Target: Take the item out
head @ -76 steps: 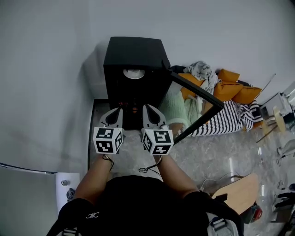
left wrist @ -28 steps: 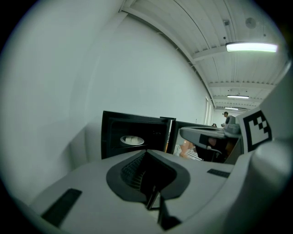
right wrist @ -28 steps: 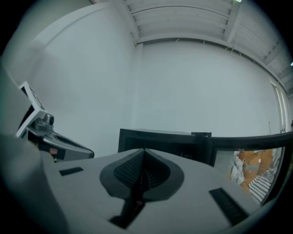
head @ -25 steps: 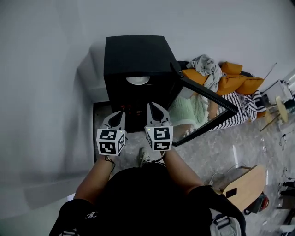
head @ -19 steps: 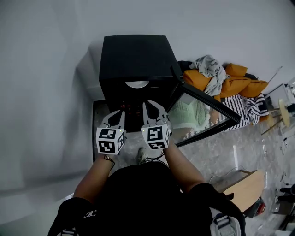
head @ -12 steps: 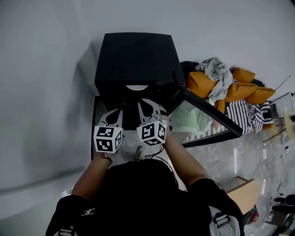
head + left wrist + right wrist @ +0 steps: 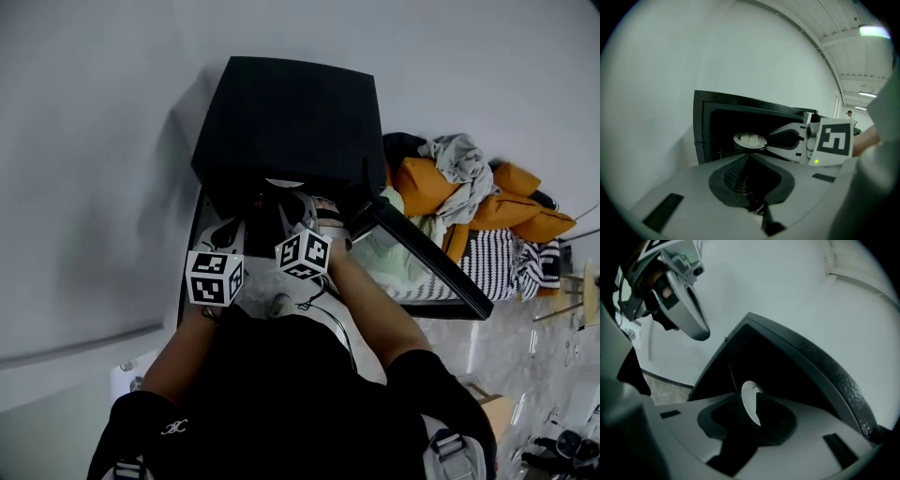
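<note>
A black oven [image 7: 281, 112] stands against the wall with its door [image 7: 427, 272] swung open to the right. Inside it lies a white plate [image 7: 284, 183] holding pale food [image 7: 749, 139]. My right gripper [image 7: 305, 202] reaches into the cavity, rolled on its side, and its jaws are shut on the plate's right rim [image 7: 750, 397]. In the left gripper view, the right gripper [image 7: 769, 139] meets the plate's edge. My left gripper [image 7: 230, 230] hangs just outside the oven's mouth, shut with nothing in it [image 7: 747, 157].
Orange cushions and a heap of clothes [image 7: 469, 187] lie on the floor to the right, behind the open door. A white wall [image 7: 94, 141] runs close along the oven's left and back. The person's head-mounted rig [image 7: 686, 301] shows above the right gripper.
The right gripper has gone forward into the oven and closed on the plate's rim. The left gripper has stayed outside the opening. The head camera has shifted closer over the oven.
</note>
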`<state>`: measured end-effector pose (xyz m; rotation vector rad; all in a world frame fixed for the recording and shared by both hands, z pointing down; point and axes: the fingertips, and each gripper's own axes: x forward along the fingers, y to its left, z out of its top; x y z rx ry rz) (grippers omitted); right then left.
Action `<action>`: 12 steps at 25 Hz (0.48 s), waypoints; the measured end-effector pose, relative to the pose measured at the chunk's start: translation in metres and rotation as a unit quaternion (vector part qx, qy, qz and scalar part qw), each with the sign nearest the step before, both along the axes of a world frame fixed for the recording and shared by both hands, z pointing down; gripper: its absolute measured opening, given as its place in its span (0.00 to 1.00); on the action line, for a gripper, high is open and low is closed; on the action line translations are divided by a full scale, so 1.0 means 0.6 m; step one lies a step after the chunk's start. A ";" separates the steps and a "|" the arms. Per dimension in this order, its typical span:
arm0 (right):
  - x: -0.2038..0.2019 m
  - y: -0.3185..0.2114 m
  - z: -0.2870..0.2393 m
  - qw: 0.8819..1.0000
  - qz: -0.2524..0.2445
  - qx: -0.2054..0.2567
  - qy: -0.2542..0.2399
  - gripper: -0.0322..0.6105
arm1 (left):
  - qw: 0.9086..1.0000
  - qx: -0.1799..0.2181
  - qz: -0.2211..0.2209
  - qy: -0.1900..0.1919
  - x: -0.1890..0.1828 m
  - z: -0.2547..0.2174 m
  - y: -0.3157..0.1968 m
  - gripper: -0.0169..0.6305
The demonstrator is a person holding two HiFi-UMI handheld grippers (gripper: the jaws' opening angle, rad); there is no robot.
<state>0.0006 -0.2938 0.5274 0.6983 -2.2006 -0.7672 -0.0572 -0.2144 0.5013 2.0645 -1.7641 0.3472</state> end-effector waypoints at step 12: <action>-0.029 -0.049 0.069 0.997 0.005 -0.016 0.077 0.21 | 0.999 -0.019 0.032 0.000 -0.020 0.020 -0.023 0.04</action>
